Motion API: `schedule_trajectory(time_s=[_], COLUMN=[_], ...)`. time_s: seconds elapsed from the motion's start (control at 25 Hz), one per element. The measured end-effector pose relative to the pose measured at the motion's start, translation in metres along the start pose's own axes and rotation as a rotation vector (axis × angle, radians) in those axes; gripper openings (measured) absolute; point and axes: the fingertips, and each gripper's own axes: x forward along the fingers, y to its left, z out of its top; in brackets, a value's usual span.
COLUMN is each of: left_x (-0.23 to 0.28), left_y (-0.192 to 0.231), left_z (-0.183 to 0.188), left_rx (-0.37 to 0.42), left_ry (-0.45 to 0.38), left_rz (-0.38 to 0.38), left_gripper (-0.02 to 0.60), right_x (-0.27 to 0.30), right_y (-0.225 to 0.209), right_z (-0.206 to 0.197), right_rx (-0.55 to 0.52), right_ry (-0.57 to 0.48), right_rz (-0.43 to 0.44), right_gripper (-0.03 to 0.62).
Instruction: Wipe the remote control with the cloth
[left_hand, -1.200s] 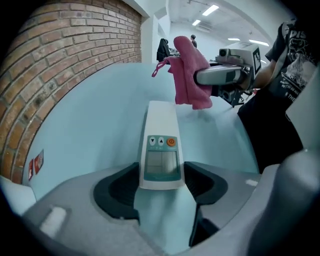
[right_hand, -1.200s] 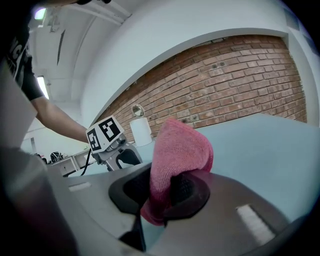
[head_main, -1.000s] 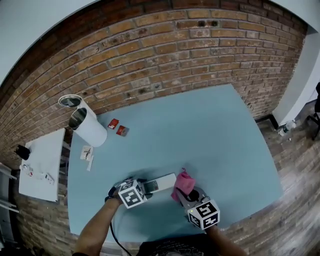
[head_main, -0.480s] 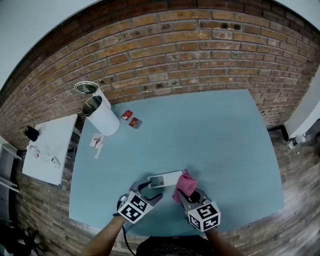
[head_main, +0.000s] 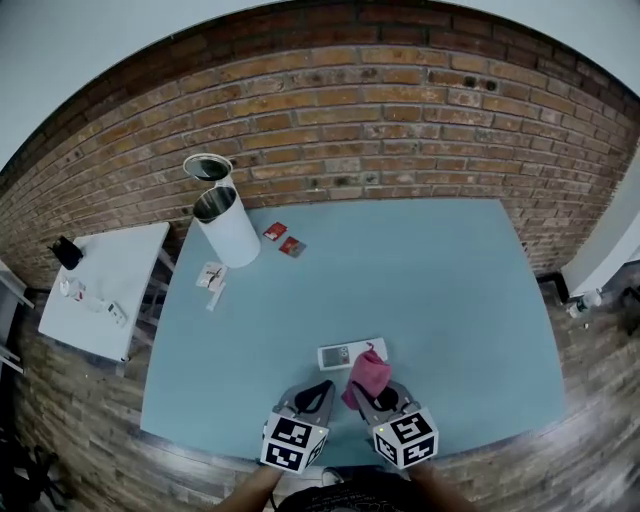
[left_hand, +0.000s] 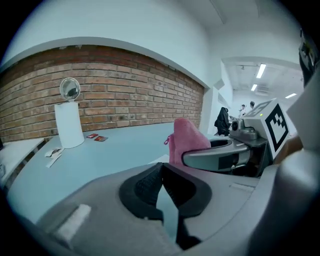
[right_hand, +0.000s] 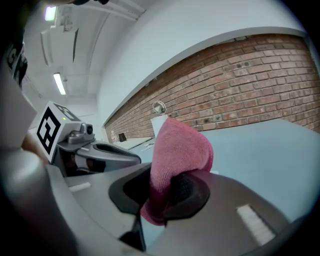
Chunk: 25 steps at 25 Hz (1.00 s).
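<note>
The white remote control (head_main: 350, 354) lies flat on the blue table (head_main: 450, 290), near its front edge. A pink cloth (head_main: 368, 374) stands up just in front of the remote's right end, pinched in my right gripper (head_main: 366, 392). In the right gripper view the cloth (right_hand: 179, 147) bulges out above the jaws of that gripper (right_hand: 162, 192). My left gripper (head_main: 316, 394) hovers just left of it, short of the remote and apart from it. Its jaws have just been closing, and now they meet with nothing between them (left_hand: 161, 172). The cloth (left_hand: 185, 140) shows beyond them.
A white cylinder (head_main: 228, 228) with a round mirror (head_main: 207, 166) behind it stands at the table's far left. Two small red cards (head_main: 284, 239) and paper slips (head_main: 211, 277) lie near it. A white side table (head_main: 100, 285) is left of the blue one, a brick wall behind.
The left gripper has let go of the remote's left end, drawn back toward the table's front edge and risen, and its jaws have gone from open to shut. The right gripper keeps the cloth.
</note>
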Motion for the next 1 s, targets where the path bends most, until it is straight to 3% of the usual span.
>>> schedule_trajectory(time_s=[0.32, 0.56, 1.0], left_x=[-0.035, -0.049, -0.063], left_y=[-0.005, -0.017, -0.033], left_z=[-0.011, -0.014, -0.027], left_rx=[-0.043, -0.081, -0.080], left_ry=[-0.050, -0.066, -0.072], left_rz=[0.047, 0.017, -0.030], left_gripper=[-0.002, -0.003, -0.003], right_x=[-0.012, -0.029, -0.046], right_y=[0.037, 0.050, 0.064], right_z=[0.002, 0.004, -0.009], right_rx=[-0.021, -0.013, -0.006], right_ry=[-0.010, -0.021, -0.014], right_rz=[-0.073, -0.142, -0.195], right_gripper=[0.064, 0.064, 0.064])
